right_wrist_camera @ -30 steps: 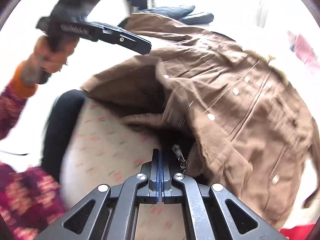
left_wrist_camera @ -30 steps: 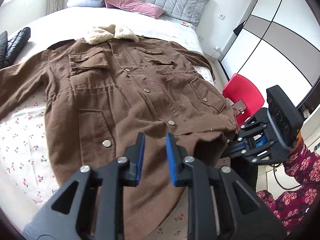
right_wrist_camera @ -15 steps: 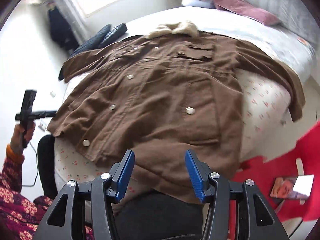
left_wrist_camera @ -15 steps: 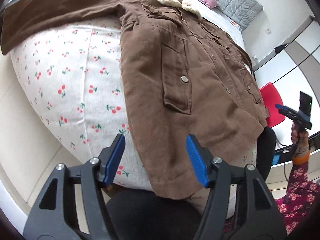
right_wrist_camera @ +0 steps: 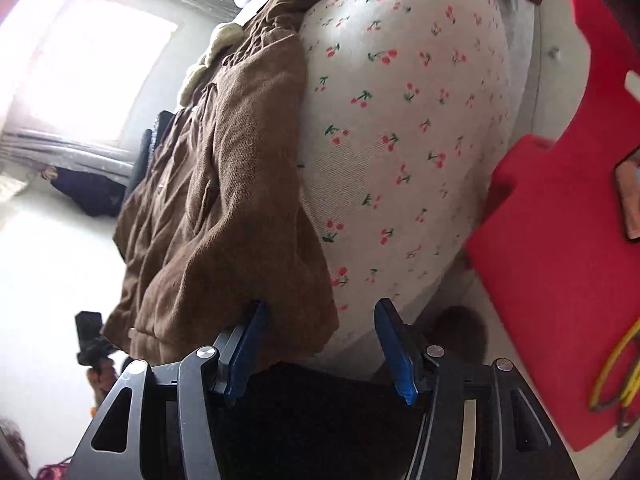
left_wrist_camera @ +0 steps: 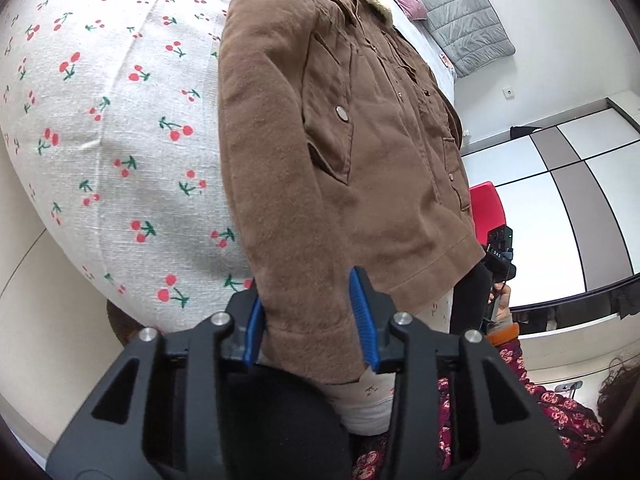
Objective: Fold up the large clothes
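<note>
The brown coat's (left_wrist_camera: 320,184) hem corners are bracketed by both grippers, left (left_wrist_camera: 308,316) closing, right (right_wrist_camera: 320,344) open; each should be clamped squarely before lifting.

Right claw (right_wrist_camera: 318,346) parted over brown coat (right_wrist_camera: 224,216) hem corner, cherry-print bedsheet (right_wrist_camera: 404,128), red chair (right_wrist_camera: 560,248) alongside

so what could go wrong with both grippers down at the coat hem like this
The left gripper straddles a thick fold of the brown coat, and its jaws have just been closing; the pinch may slip. The right gripper has only the hem corner at one pad, so it could catch the cherry-print sheet instead.
</note>
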`<control>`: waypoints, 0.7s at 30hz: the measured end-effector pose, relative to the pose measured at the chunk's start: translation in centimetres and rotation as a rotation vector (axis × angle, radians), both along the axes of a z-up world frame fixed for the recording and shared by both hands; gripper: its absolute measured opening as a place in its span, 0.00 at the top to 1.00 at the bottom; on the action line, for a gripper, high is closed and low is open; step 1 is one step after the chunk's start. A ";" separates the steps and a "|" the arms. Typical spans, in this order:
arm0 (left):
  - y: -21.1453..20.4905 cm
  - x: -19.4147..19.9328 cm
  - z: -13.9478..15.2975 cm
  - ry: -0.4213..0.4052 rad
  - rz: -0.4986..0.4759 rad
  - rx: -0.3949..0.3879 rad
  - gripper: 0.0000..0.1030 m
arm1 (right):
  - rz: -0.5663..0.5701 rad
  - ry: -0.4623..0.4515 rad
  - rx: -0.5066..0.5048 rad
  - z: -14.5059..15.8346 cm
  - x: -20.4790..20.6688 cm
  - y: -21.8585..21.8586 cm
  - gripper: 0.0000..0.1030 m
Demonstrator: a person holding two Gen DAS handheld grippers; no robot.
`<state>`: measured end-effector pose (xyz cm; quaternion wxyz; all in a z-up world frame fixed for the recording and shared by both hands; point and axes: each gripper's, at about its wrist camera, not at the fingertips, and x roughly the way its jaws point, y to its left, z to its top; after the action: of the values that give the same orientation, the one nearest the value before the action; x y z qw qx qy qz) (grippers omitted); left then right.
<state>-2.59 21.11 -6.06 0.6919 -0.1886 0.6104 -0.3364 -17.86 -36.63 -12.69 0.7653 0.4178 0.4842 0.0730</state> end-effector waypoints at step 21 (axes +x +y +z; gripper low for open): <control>2.1 -2.9 6.8 -0.354 0.196 0.406 0.72 | -0.148 -0.174 -0.469 15.9 -3.6 0.2 0.81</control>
<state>-5.52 23.24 0.76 0.8405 -0.0428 0.5138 -0.1665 -21.48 -36.40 3.21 0.8833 0.2553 0.3883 -0.0619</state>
